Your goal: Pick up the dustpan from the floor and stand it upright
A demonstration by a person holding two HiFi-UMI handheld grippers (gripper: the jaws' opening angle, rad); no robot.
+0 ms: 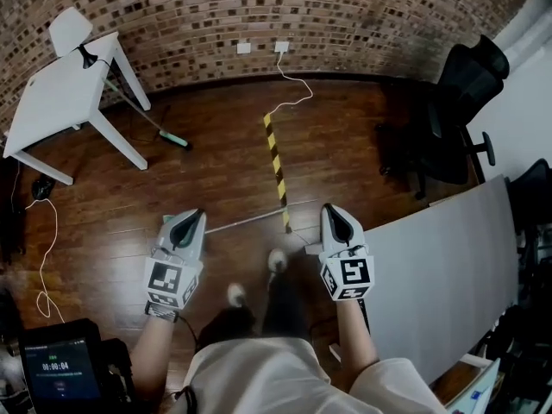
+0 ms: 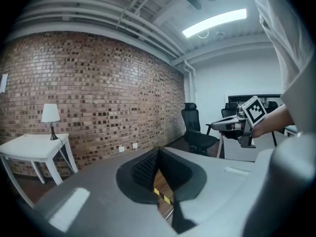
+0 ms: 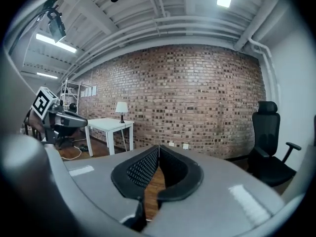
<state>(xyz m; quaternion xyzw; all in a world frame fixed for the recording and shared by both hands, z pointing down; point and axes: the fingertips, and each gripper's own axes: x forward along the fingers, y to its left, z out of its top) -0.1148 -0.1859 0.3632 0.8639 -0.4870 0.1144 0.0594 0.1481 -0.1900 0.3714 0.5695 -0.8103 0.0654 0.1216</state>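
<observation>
I cannot make out a dustpan for sure. A long-handled tool with a green head [image 1: 175,140] rests on the wood floor, its handle running up to the white table [image 1: 52,102]. A thin pale rod [image 1: 248,222] lies on the floor between my grippers. My left gripper [image 1: 191,216] [image 2: 158,151] and right gripper [image 1: 330,207] [image 3: 159,147] are held side by side above the floor, both shut with nothing in them. Each gripper view looks level at the brick wall, and the floor barely shows there.
A yellow-black tape strip [image 1: 276,164] runs across the floor, with a white cable [image 1: 291,86] from the wall socket. A black office chair [image 1: 453,119] and a grey desk [image 1: 448,274] stand at the right. A lamp [image 1: 71,29] sits on the table. The person's feet [image 1: 255,279] are below.
</observation>
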